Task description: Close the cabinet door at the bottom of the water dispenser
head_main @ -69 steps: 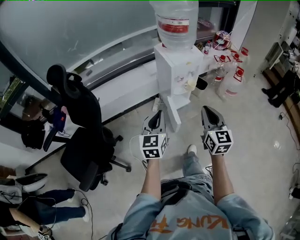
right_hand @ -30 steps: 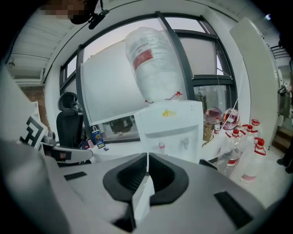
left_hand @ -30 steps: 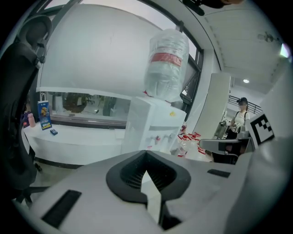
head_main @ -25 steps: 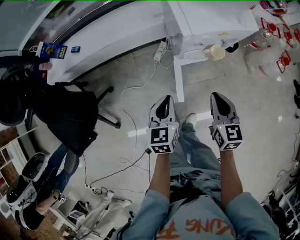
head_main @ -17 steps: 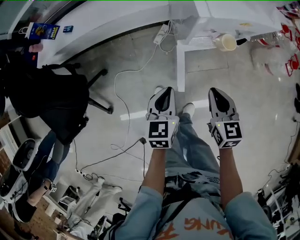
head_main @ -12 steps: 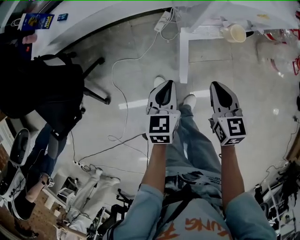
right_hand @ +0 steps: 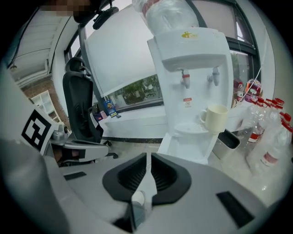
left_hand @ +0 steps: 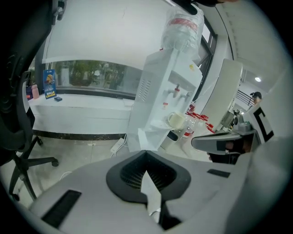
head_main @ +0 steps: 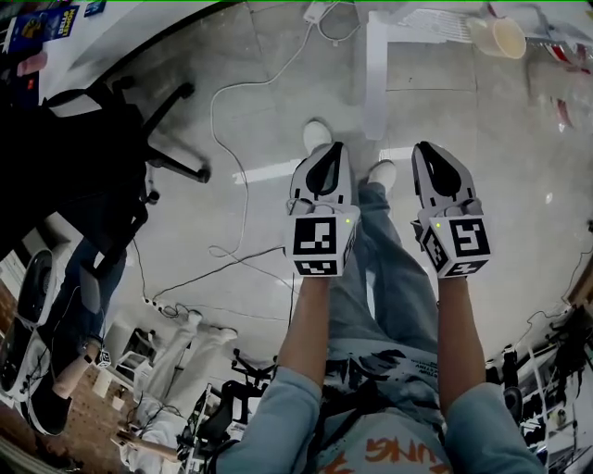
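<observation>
Cabinet door (right_hand: 177, 144) at the base of the water dispenser (right_hand: 192, 68), standing open: the white panel swings out from the cabinet toward the viewer and, from the head view, appears edge-on as a narrow white strip lying ahead of the fingertips, between the lines of the two grippers and well apart from both. Left gripper (head_main: 326, 154) and right gripper (head_main: 428, 154) are held side by side, each with its fingers clenched together on nothing; the dark ribbed pads (right_hand: 129, 178) meet with only a thin seam between them. Above the door, and farther beyond the fingertips, a pale cup (right_hand: 213, 118) sits on the drip tray (right_hand: 190, 129) below two taps, and an inverted water bottle (left_hand: 183, 27) crowns the unit. To the right of the right gripper's fingers stand a dark-lined bin (right_hand: 231, 139) and a cluster of clear bottles (right_hand: 270, 137) with red labels. The floor (head_main: 278, 83) is pale, glossy grey; a white cable (head_main: 219, 130) trails across it from a power strip (head_main: 320, 9) at the wall. To the left of the left gripper's fingers are a black office chair (head_main: 83, 176) and a long white window ledge (left_hand: 78, 101) bearing a blue box (left_hand: 49, 84). The person's pale shoes (head_main: 317, 137) rest on the floor just beside the fingertips in the head view.
</observation>
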A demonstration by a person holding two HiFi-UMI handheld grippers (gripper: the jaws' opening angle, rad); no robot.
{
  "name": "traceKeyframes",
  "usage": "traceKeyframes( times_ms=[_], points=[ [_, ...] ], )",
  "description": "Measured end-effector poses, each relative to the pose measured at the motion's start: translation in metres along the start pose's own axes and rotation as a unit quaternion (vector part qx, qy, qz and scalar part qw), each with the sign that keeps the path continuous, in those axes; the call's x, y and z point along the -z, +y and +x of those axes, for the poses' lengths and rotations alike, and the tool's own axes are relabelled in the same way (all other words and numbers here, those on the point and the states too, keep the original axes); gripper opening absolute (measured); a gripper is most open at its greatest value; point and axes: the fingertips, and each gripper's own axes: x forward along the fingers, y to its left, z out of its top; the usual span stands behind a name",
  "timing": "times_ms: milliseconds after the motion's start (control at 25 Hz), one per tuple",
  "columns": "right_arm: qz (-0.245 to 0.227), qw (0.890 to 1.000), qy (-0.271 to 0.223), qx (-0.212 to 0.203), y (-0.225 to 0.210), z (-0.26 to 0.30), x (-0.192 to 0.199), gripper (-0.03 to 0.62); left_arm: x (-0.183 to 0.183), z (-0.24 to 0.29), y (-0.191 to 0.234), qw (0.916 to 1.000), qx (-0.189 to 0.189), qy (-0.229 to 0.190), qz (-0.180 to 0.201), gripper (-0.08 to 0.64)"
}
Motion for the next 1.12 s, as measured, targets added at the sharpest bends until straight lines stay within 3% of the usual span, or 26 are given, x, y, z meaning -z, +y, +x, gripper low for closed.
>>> traceKeyframes(
  times_ms=[440,800,1120],
  points=[
    [0.017,0.999,0.048,-0.010,0.005,0.043,0.060,0.037,0.038,0.025,0.015,0.9997,0.011,0.023,-0.002,0.011],
    [0.027,0.994,0.101,0.004,0.014,0.087,0.092,0.166,0.050,0.036,0.039,0.9988,0.024,0.043,-0.009,0.011],
    [0.023,0.988,0.144,0.041,0.011,0.118,0.123,0.202,0.053,0.047,0.058,0.9982,0.034,0.050,-0.006,0.011]
  ],
)
